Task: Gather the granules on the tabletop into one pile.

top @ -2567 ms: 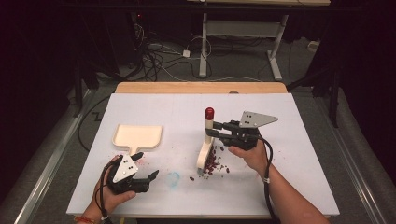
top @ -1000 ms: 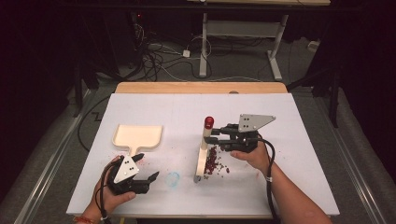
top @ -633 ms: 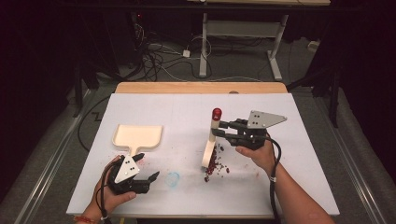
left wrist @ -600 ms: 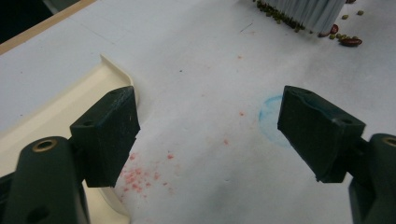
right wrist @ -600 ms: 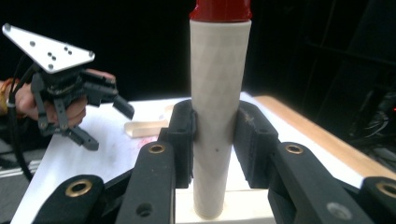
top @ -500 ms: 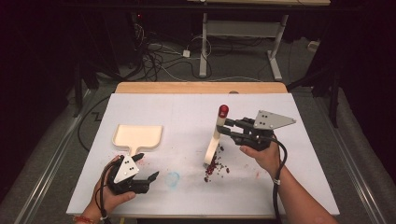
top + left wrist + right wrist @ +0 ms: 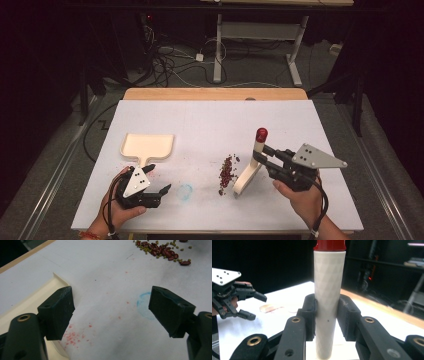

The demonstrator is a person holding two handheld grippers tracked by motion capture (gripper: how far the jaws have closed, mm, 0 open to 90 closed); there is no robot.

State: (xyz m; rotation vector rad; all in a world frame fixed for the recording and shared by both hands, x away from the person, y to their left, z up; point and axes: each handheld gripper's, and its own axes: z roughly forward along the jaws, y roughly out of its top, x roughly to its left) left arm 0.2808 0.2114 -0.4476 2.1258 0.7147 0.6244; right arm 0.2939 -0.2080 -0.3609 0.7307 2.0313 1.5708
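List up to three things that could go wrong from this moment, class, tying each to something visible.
1. The brush, clamped by the right gripper, sits right of the bean pile; a hard sweep could scatter beans.
2. The dustpan lies flat, away from the pile, unheld; beans may miss it.
3. The left gripper is open, one of its fingers beside the dustpan's edge; a bump could shift the pan.

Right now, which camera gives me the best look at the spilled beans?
The left gripper view: the beans lie close at its top edge, so single red beans and small green ones can be told apart. The high view shows the whole pile beside the brush, but only as dark specks.
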